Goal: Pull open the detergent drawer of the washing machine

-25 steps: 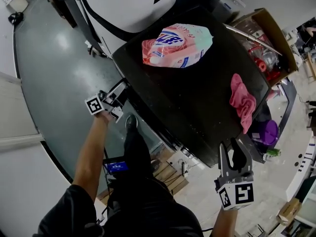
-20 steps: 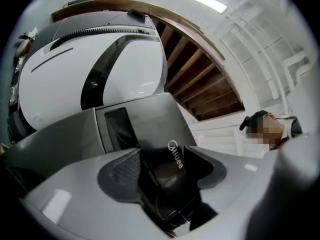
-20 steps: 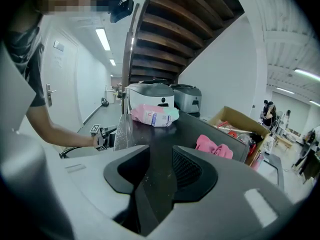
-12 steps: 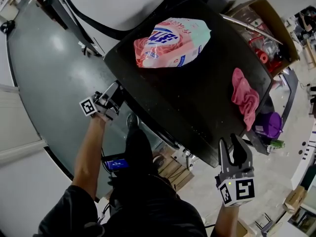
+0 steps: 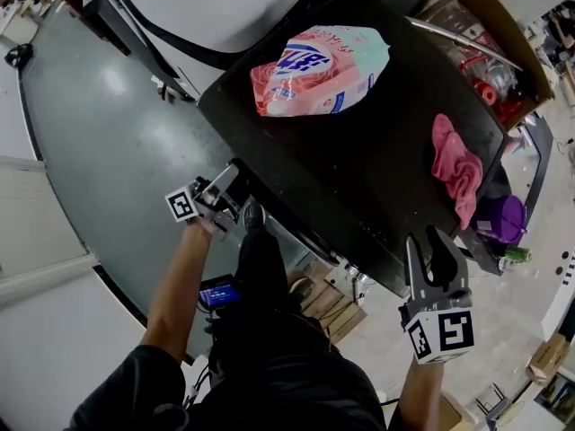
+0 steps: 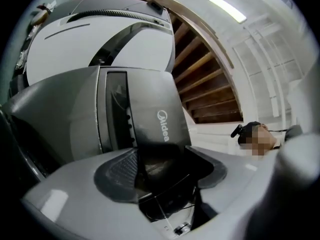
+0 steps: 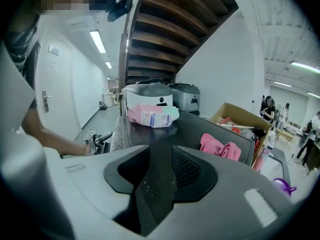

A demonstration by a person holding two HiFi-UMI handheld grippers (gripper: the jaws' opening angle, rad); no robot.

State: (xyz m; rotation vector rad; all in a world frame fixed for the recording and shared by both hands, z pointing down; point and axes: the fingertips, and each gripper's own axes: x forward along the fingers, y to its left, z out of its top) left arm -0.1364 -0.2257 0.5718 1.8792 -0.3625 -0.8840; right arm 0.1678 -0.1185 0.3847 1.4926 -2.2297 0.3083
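Note:
The washing machine's black top fills the middle of the head view. My left gripper is at its front left corner, pointing at the front face. In the left gripper view the dark drawer front marked Midea runs down between the two jaws of this gripper. The jaws have just been opening, and the pads stand apart from it. My right gripper hovers open at the front right corner with nothing in it.
A pink detergent bag and a pink cloth lie on the machine's top. A cardboard box of red items stands at the right, a purple object below it. A white machine stands behind. My legs are below the front edge.
The left gripper has shifted a little toward me at the machine's front left corner and rolled slightly. The right gripper stays at the front right corner.

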